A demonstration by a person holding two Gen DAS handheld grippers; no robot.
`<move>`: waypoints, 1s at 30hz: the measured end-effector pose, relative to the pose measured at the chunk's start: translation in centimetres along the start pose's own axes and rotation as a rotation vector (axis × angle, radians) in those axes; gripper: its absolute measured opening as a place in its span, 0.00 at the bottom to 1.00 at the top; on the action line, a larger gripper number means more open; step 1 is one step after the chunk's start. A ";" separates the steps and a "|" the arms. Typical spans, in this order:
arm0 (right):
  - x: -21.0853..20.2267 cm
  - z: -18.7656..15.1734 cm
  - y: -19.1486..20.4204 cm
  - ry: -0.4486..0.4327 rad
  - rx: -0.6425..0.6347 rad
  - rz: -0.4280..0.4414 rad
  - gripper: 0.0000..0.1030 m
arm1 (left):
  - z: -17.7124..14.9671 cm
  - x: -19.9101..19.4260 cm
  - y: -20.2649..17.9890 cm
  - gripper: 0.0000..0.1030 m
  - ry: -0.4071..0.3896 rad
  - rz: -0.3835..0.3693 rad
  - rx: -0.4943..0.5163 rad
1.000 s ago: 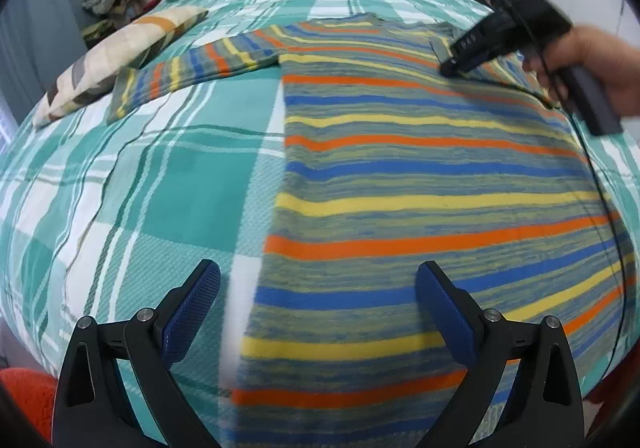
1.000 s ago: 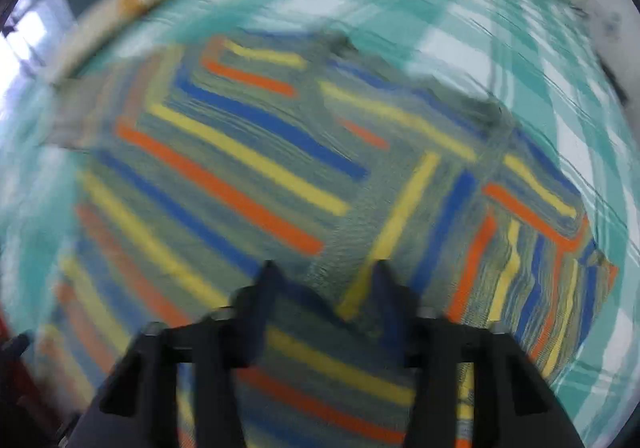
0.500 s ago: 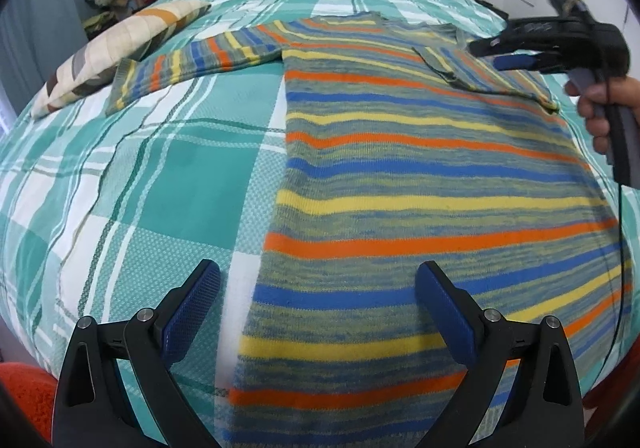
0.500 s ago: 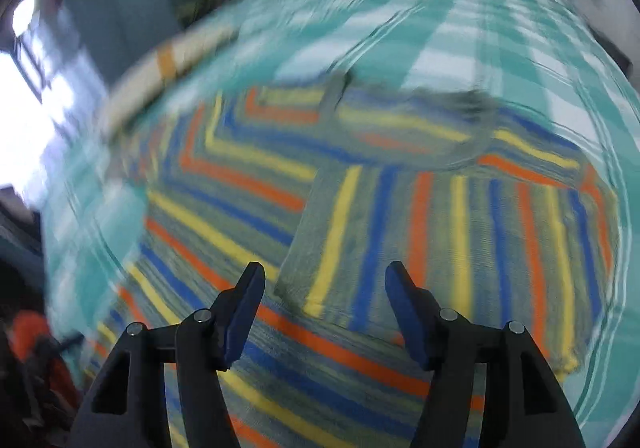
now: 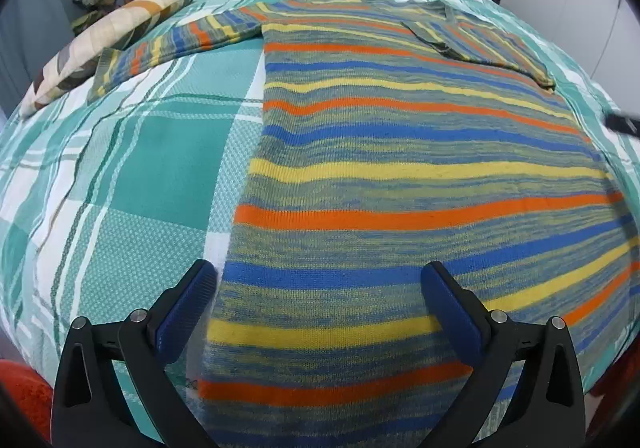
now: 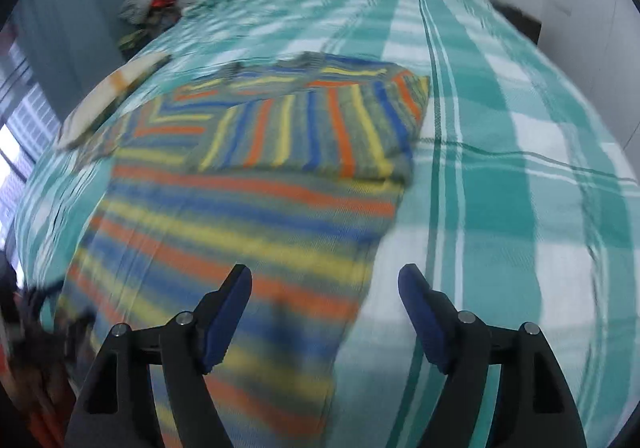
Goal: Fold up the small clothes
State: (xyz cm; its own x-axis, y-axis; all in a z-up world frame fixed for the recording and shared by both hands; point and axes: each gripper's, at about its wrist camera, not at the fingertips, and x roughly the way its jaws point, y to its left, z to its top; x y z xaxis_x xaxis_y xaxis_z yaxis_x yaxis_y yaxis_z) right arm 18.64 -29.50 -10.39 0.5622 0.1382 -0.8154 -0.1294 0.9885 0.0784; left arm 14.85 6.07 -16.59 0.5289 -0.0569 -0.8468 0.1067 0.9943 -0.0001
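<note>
A striped sweater (image 5: 400,152) in orange, blue and yellow lies flat on a bed (image 5: 152,152) with a teal plaid cover, filling the centre and right of the left wrist view. One sleeve (image 5: 176,44) stretches toward the upper left; the other sleeve (image 6: 320,132) lies folded across the chest. A patterned pillow (image 5: 100,44) sits just beyond the outstretched cuff. At the bottom of each view, the left gripper (image 5: 320,308) and right gripper (image 6: 324,308) have their blue-padded fingers spread wide, holding nothing. The right wrist view is blurred.
</note>
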 end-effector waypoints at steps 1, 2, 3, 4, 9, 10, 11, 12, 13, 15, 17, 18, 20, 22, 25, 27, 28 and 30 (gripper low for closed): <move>-0.6 -1.3 0.5 -0.012 0.000 -0.006 0.74 | -0.1 0.0 0.0 1.00 -0.007 0.001 0.002; -1.1 -2.6 1.1 -0.023 0.002 -0.012 0.74 | -0.2 0.0 -0.1 1.00 -0.014 0.001 0.003; -1.6 -3.8 1.6 -0.035 0.006 -0.018 0.74 | -0.4 -0.1 0.0 1.00 -0.026 -0.001 0.002; -2.0 -5.0 2.0 -0.048 0.016 -0.029 0.74 | -0.5 -0.1 0.0 1.00 -0.032 -0.005 -0.001; -2.7 -8.5 4.0 -0.111 -0.013 -0.108 0.74 | -0.6 0.0 0.1 1.00 -0.041 -0.011 -0.004; -2.7 -8.8 4.3 -0.107 -0.021 -0.102 0.74 | -0.6 0.1 0.1 1.00 -0.040 -0.008 -0.002; -2.4 -8.9 4.6 -0.103 -0.029 -0.085 0.74 | -0.5 0.1 0.0 1.00 -0.038 -0.004 0.002; -2.2 -9.0 4.8 -0.102 -0.038 -0.084 0.74 | -0.5 0.1 0.0 1.00 -0.036 -0.004 0.003; -1.8 -9.1 5.1 -0.096 -0.063 -0.093 0.74 | -0.4 0.1 0.1 1.00 -0.028 -0.010 0.003; -1.1 -9.4 5.6 -0.080 -0.090 -0.108 0.74 | 0.1 -0.2 0.6 0.99 0.001 -0.038 -0.006; -0.9 -9.7 5.7 -0.073 -0.081 -0.095 0.74 | 0.6 -1.4 1.6 0.99 0.005 -0.093 -0.058; -1.0 -9.9 5.8 -0.072 -0.078 -0.085 0.74 | 1.1 -2.4 2.7 0.99 -0.018 -0.144 -0.103; -1.2 -10.2 6.0 -0.078 -0.088 -0.084 0.74 | 2.5 -3.9 5.0 0.99 -0.069 -0.205 -0.180; -1.2 -10.3 6.1 -0.081 -0.100 -0.078 0.75 | 5.1 -4.5 8.6 0.99 -0.103 -0.249 -0.272; -0.9 -10.1 5.7 -0.070 -0.080 -0.060 0.75 | 8.9 -3.0 15.6 0.99 -0.117 -0.243 -0.432; -0.7 -10.0 5.5 -0.064 -0.063 -0.055 0.75 | 10.9 -0.5 21.7 0.99 -0.121 -0.175 -0.579; -0.6 -10.0 5.4 -0.062 -0.055 -0.052 0.75 | 11.4 0.6 23.9 0.99 -0.110 -0.147 -0.636; -0.6 -10.1 5.3 -0.058 -0.051 -0.052 0.75 | 12.3 3.5 28.1 0.98 -0.061 -0.107 -0.737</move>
State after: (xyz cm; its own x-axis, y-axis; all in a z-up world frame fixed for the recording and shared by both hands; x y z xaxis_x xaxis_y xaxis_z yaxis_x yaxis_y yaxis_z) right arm 9.42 -24.91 -15.29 0.6154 0.0915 -0.7829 -0.1396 0.9902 0.0060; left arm 30.09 32.67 -13.03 0.5954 -0.1400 -0.7911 -0.4208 0.7845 -0.4555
